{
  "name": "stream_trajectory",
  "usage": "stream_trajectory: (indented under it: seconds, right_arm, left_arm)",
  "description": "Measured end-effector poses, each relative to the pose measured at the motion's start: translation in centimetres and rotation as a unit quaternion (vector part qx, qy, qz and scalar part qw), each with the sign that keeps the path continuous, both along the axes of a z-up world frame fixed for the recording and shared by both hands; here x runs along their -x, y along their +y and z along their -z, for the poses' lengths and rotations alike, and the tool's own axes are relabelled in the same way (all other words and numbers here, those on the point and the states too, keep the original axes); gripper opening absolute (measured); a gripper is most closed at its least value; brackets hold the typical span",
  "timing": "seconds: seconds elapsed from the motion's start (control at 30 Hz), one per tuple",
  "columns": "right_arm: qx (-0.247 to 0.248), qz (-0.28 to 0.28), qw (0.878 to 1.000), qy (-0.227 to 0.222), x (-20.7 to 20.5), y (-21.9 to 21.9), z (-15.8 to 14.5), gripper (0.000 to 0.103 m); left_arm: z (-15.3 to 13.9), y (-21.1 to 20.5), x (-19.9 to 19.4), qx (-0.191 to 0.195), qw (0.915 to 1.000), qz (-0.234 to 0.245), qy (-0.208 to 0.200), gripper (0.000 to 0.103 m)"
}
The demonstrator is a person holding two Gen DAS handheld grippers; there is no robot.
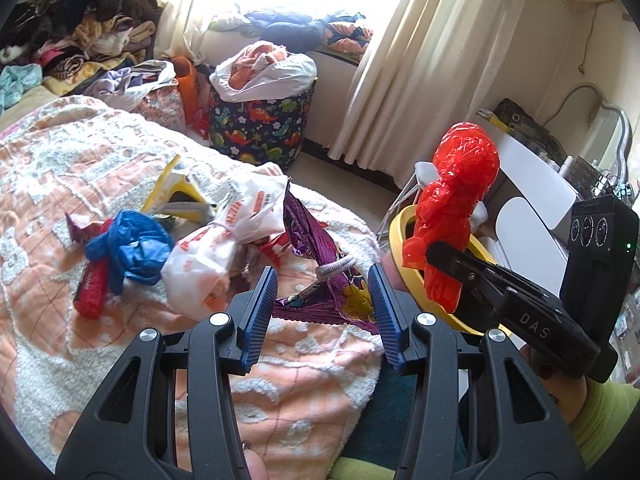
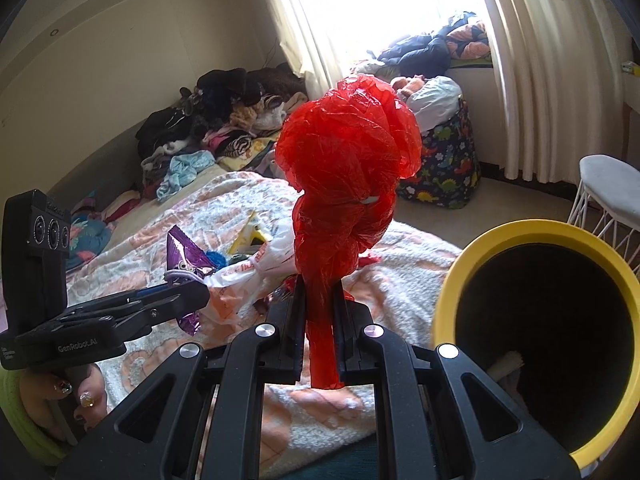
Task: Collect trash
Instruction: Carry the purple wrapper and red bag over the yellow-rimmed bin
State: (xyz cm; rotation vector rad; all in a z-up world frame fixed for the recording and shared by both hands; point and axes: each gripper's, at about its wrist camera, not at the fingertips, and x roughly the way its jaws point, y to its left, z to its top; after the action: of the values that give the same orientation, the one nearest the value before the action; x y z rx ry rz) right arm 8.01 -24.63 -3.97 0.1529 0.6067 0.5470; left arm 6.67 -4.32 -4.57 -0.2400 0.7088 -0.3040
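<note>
My right gripper (image 2: pixel 318 300) is shut on a knotted red plastic bag (image 2: pixel 348 168), held upright beside the yellow-rimmed bin (image 2: pixel 452 280). In the left wrist view the red bag (image 1: pixel 456 200) stands over the bin's rim (image 1: pixel 400 220). My left gripper (image 1: pixel 322 288) is open, its blue pads either side of a purple foil wrapper (image 1: pixel 316 256) on the bed, not gripping it. Near it lie a white printed bag (image 1: pixel 224 240), a blue bag (image 1: pixel 132 248), a red wrapper (image 1: pixel 90 292) and a yellow wrapper (image 1: pixel 176 188).
The trash lies on an orange and white blanket (image 1: pixel 80 168). Clothes are piled at the far left (image 1: pixel 72 28). A dinosaur-print basket (image 1: pixel 260 128) stands by the curtain. A white wire stool (image 2: pixel 608 188) is beyond the bin.
</note>
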Motion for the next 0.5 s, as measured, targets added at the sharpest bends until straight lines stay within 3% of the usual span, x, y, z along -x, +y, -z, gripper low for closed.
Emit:
stream_trajectory:
  seconds: [0.5]
  right_arm:
    - [-0.01, 0.036, 0.999, -0.007, 0.4, -3.1, -0.6, 0.012]
  left_arm:
    - [-1.0, -3.2, -0.7, -0.008, 0.9995, 0.027, -0.014, 0.039]
